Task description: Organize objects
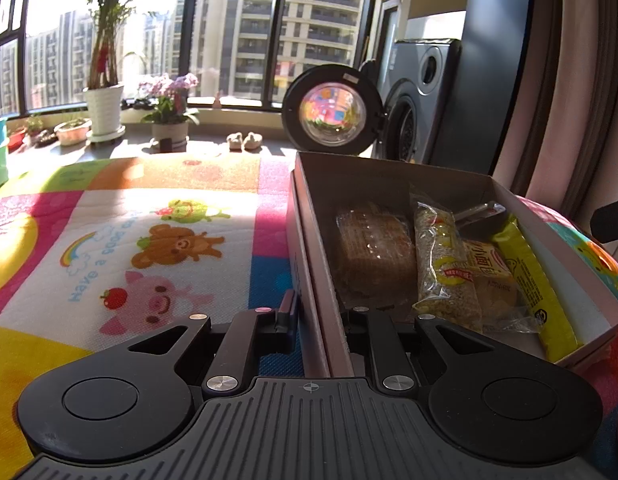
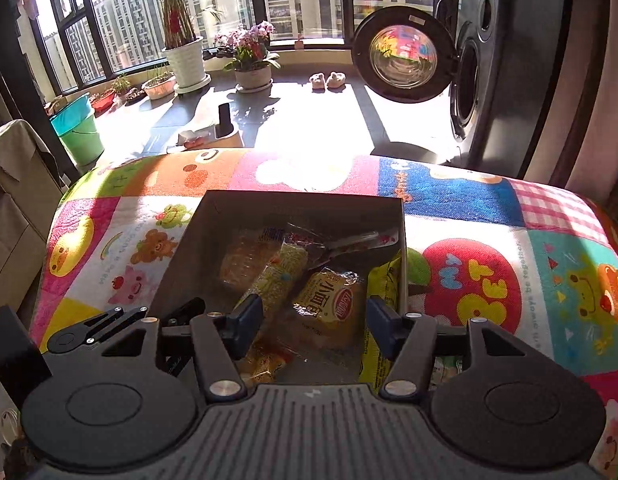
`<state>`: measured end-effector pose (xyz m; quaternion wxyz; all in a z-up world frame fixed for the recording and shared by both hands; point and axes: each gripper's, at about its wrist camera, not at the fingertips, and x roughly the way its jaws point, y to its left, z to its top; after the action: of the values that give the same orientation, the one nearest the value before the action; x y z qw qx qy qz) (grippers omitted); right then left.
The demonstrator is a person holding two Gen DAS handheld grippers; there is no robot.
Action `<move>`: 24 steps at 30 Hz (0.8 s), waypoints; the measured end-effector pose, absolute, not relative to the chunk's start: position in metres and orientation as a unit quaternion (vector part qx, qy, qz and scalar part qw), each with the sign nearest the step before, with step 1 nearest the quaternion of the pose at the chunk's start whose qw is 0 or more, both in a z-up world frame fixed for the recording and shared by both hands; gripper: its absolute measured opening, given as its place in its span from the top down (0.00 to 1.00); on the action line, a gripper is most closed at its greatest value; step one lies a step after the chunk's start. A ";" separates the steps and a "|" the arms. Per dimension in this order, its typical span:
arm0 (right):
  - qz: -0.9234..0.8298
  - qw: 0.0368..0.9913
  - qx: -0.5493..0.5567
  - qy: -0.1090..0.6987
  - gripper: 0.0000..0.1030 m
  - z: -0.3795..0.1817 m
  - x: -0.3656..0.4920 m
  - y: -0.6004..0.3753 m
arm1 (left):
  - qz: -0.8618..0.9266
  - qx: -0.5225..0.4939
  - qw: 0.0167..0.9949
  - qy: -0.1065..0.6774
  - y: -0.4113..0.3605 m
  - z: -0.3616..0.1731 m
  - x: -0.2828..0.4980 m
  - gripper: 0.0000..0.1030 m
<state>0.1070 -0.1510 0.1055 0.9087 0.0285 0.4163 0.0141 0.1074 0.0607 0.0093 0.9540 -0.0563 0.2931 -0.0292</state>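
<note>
A grey cardboard box stands on a colourful cartoon mat. In it lie a brown wafer pack, a sesame bar pack, a small bread pack, a yellow packet and a shiny pack at the back. My left gripper is shut on the box's left wall, one finger outside, one inside. My right gripper is open, hovering over the near end of the box, its fingers either side of the bread pack.
The mat covers a raised surface. Beyond it are a sunlit floor, potted plants, a green bucket, slippers and a washing machine with its door open. My left gripper shows at the left of the right wrist view.
</note>
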 end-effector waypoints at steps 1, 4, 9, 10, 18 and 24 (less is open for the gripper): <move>0.004 0.911 0.026 0.412 0.40 0.106 0.099 -0.160 | -0.029 -0.056 0.954 0.293 0.061 0.009 0.108 0.84; -0.022 0.912 0.034 0.408 0.35 0.102 0.074 -0.188 | -0.029 -0.056 0.954 0.293 0.061 0.009 0.107 0.84; -0.076 0.899 0.058 0.428 0.33 0.077 0.032 -0.240 | -0.029 -0.056 0.954 0.293 0.061 0.009 0.107 0.84; -0.087 0.896 0.063 0.431 0.33 0.072 0.026 -0.248 | -0.029 -0.056 0.954 0.293 0.061 0.009 0.108 0.84; -0.181 0.866 0.099 0.456 0.39 0.030 -0.027 -0.303 | -0.029 -0.056 0.954 0.293 0.061 0.009 0.108 0.84; -0.139 0.858 0.110 0.482 0.39 0.016 -0.057 -0.280 | -0.029 -0.056 0.954 0.293 0.061 0.009 0.108 0.84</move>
<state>-0.0572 -0.2797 0.0155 0.8579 0.1096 0.4824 -0.1389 0.1075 0.0607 0.0093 0.9540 -0.0565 0.2930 -0.0293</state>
